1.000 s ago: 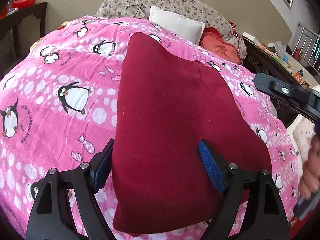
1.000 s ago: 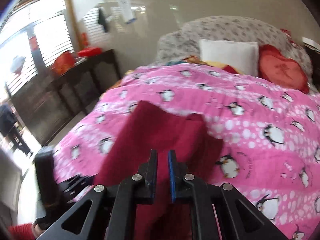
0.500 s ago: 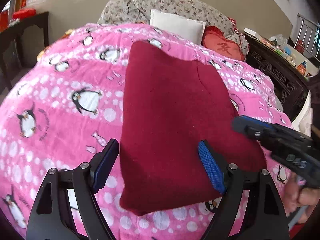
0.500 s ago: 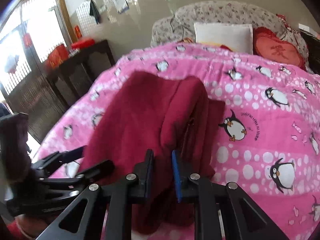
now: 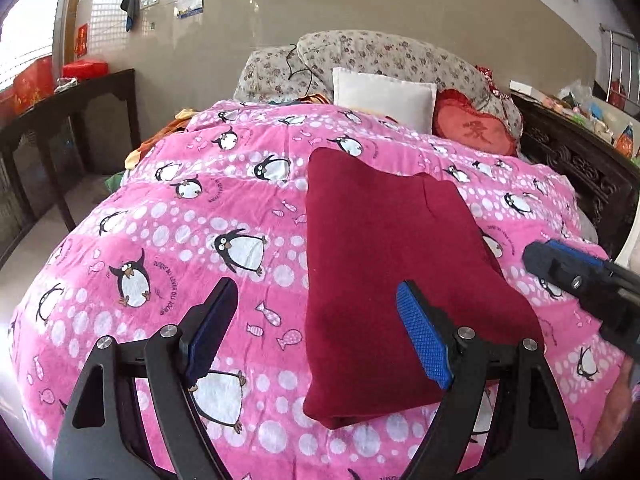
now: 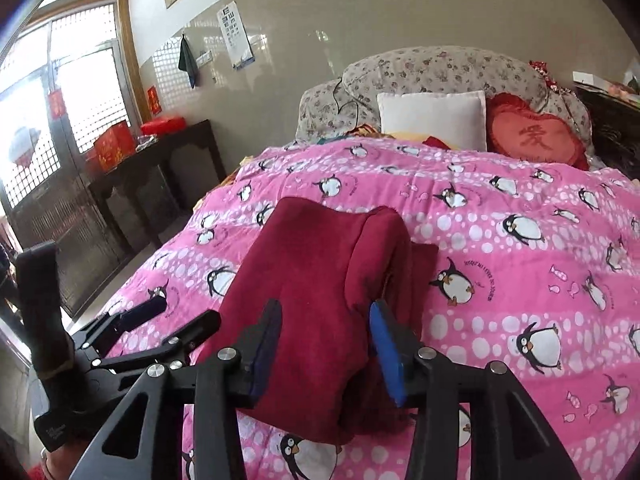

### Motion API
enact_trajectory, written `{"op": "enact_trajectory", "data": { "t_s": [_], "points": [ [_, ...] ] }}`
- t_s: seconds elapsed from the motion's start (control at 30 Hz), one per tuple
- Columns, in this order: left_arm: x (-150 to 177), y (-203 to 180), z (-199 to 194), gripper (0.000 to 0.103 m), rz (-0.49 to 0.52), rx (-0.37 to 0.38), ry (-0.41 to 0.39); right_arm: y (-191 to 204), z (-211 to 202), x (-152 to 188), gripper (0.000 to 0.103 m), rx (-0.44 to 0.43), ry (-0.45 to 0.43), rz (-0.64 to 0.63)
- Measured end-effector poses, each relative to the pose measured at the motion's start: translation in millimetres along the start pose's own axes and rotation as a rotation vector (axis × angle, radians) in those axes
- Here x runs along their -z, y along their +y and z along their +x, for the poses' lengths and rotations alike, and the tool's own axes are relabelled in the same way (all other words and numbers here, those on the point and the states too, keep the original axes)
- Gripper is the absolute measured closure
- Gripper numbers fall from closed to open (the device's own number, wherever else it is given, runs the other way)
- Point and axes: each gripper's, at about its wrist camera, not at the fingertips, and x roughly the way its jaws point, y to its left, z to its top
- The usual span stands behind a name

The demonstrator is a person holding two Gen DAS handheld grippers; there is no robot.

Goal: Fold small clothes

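The folded red garment (image 5: 392, 280) was laid on the penguin blanket (image 5: 200, 248), its long axis running away toward the pillows. The left gripper (image 5: 316, 336) was held wide, empty. The right gripper (image 6: 326, 344), nearer, had just been opening around the garment's near edge.

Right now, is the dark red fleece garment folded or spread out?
Folded: the dark red fleece garment lies doubled, with stacked layers visible at its right edge.
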Motion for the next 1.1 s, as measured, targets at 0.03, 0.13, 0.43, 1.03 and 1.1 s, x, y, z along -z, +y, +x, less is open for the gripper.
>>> {"op": "enact_trajectory", "data": {
  "t_s": [0.03,0.13,0.43,1.03,1.1],
  "points": [
    [0,0,-1,0.021,-0.002,0.000,0.000,1,1,1,0.059,0.003,0.008,-0.003],
    [1,-1,-2,0.021,0.009,-0.008,0.000,1,1,3,0.059,0.005,0.006,-0.005],
    [0,-5,-5,0.021,0.023,-0.031,-0.023,-5,-8,3,0.057,0.024,0.011,0.003],
    [1,-6,-4,0.021,0.023,-0.016,-0.011,1,-3,8,0.056,0.018,0.035,-0.006],
    [0,-7,-4,0.021,0.028,-0.017,-0.013,1,-3,7,0.056,0.018,0.033,-0.008]
  ]
}}
